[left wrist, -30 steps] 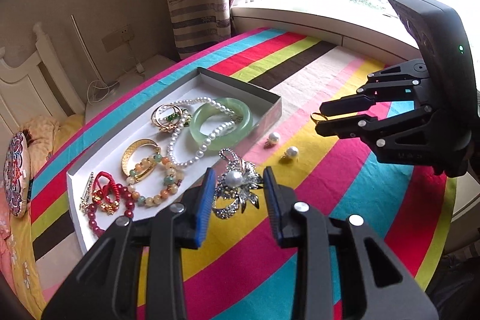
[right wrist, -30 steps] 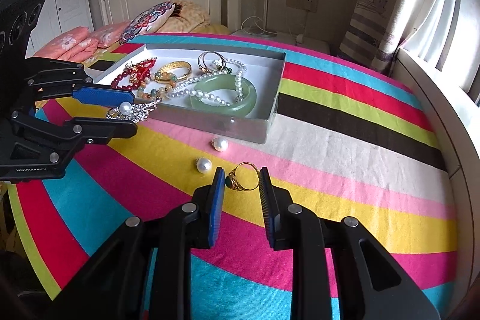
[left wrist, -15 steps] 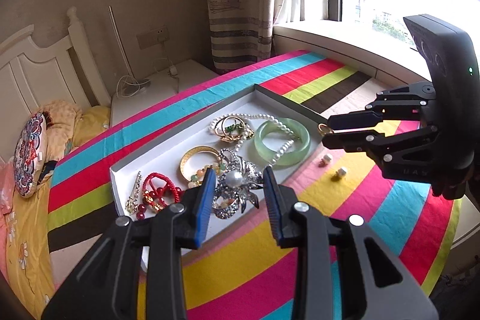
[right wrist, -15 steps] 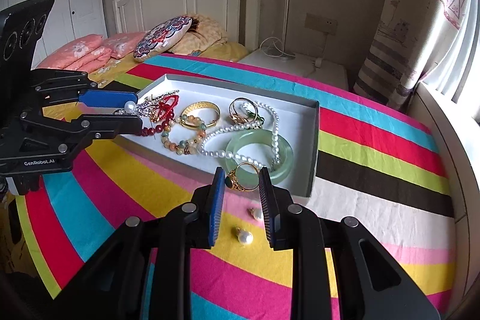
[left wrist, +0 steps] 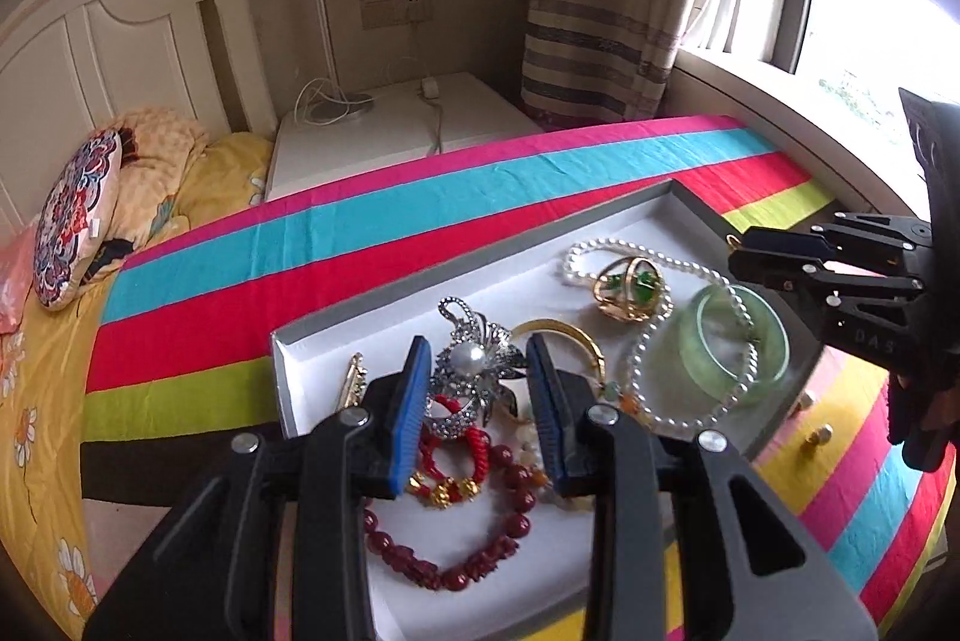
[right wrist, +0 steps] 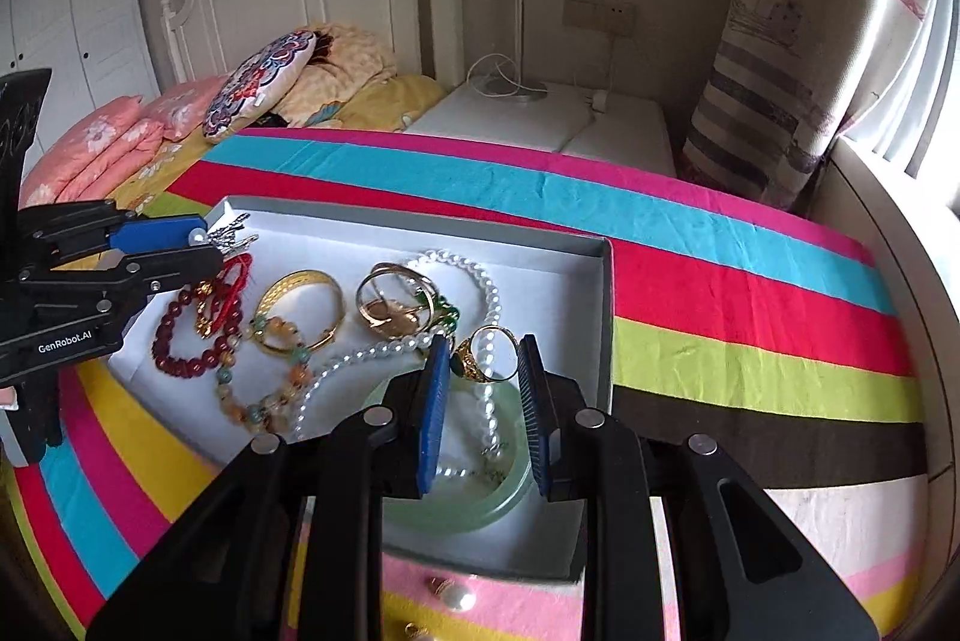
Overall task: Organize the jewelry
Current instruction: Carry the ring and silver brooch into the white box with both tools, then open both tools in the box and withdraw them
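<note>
Both tongs hang over the white tray (right wrist: 603, 317) to unload — left tongs (left wrist: 479, 389) clamped on the pearl brooch (left wrist: 471, 371), right tongs (right wrist: 483, 377) pinching the gold ring (right wrist: 487, 356).

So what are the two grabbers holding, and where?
Left gripper pinches the brooch by its sides; right gripper pinches the ring by its band.

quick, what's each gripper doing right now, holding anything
Left gripper: closed on the silver pearl brooch, held over the jewelry box.
Right gripper: closed on the gold ring, held over the green bangle.
</note>
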`<state>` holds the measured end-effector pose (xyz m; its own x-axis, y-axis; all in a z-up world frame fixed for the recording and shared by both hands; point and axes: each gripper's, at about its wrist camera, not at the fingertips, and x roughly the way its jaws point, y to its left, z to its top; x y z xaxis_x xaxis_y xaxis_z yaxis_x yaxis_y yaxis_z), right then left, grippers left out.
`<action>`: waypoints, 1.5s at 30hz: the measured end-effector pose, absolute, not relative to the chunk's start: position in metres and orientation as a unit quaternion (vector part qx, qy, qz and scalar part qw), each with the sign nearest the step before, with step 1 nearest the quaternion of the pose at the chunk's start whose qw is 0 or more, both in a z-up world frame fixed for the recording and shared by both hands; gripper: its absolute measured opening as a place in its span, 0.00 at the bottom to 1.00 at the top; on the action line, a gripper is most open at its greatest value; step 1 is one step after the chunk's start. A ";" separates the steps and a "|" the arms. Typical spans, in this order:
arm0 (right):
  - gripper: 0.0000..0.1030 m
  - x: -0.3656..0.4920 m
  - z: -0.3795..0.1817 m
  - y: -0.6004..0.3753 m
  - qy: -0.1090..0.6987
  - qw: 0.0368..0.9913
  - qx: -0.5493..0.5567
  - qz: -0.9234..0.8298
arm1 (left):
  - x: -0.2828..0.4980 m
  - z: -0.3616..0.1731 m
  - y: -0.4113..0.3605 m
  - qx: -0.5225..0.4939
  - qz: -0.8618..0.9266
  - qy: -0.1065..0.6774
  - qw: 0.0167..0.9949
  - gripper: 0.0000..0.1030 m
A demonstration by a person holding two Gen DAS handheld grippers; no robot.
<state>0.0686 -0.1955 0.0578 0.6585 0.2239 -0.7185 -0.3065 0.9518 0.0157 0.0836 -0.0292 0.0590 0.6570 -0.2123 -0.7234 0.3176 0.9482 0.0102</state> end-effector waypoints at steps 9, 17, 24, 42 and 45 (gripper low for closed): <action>0.23 0.112 0.049 -0.194 0.412 0.903 -0.056 0.106 | 0.110 0.044 -0.026 0.052 -0.117 0.408 0.904 0.31; 0.23 0.127 0.043 -0.194 0.428 0.896 -0.070 0.097 | 0.114 0.040 -0.029 0.064 -0.108 0.409 0.904 0.31; 0.32 0.132 0.041 -0.197 0.428 0.898 -0.054 0.093 | 0.113 0.044 -0.026 0.063 -0.100 0.405 0.907 0.32; 0.53 0.098 0.067 -0.225 0.390 0.913 0.005 0.121 | 0.093 0.054 -0.023 0.075 -0.065 0.376 0.921 0.89; 0.54 0.088 0.073 -0.229 0.387 0.914 0.005 0.126 | 0.087 0.058 -0.026 0.078 -0.054 0.373 0.923 0.92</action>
<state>0.0876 -0.2287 0.0727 0.6690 0.2343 -0.7054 -0.2269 0.9681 0.1063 0.0874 -0.0261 0.0581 0.7165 -0.0414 -0.6963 0.1583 0.9818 0.1045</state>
